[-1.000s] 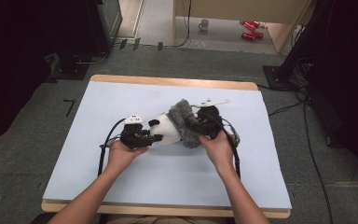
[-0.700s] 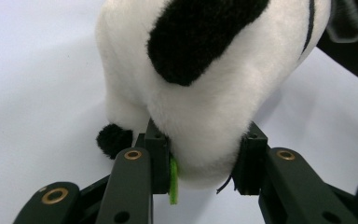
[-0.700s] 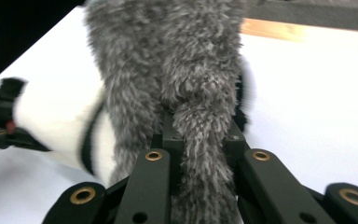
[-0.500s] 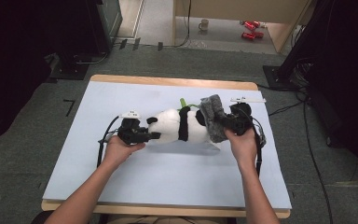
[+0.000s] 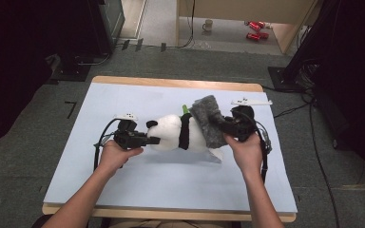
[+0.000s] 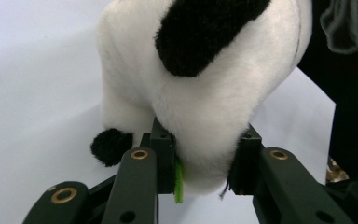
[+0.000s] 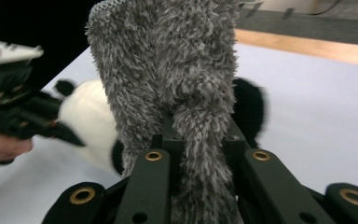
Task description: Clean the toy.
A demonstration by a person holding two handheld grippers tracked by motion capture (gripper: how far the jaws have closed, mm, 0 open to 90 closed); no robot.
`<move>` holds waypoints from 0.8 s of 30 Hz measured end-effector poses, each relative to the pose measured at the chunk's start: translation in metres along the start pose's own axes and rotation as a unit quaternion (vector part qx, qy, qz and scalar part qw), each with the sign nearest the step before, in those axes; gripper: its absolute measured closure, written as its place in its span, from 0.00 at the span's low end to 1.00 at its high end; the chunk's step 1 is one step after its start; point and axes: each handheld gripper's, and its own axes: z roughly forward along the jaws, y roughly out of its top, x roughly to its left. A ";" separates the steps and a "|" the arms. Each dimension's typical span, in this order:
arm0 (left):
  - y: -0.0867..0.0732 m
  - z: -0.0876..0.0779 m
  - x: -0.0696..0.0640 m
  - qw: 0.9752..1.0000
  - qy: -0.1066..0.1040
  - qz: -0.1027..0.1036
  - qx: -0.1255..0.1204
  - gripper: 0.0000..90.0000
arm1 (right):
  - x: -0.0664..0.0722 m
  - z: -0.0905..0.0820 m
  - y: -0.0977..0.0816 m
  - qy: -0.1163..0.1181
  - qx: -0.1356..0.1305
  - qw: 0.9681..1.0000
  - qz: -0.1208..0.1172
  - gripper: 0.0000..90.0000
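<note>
Grey fuzzy cloth (image 7: pixel 177 79) is pinched tight between the jaws of the right gripper (image 7: pixel 200 140), draped over the back end of the toy panda (image 5: pixel 180 134). That panda lies on its side near the middle of the pale blue table (image 5: pixel 171 185). Just left of the panda, the left gripper (image 6: pixel 205 161) has been closing its jaws, which now clamp the panda's white head, beside a black ear (image 6: pixel 112 145)

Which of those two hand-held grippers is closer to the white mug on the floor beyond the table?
The right hand-held gripper. It sits nearer the table's far edge, holding grey fuzzy cloth; the mug lies beyond. The left hand-held gripper, clamping the panda plush, is farther back.
</note>
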 end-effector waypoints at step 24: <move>-0.019 -0.009 0.009 0.991 0.031 0.120 -0.042 0.41 | -0.009 0.042 -0.016 -0.003 0.016 1.000 0.000 0.87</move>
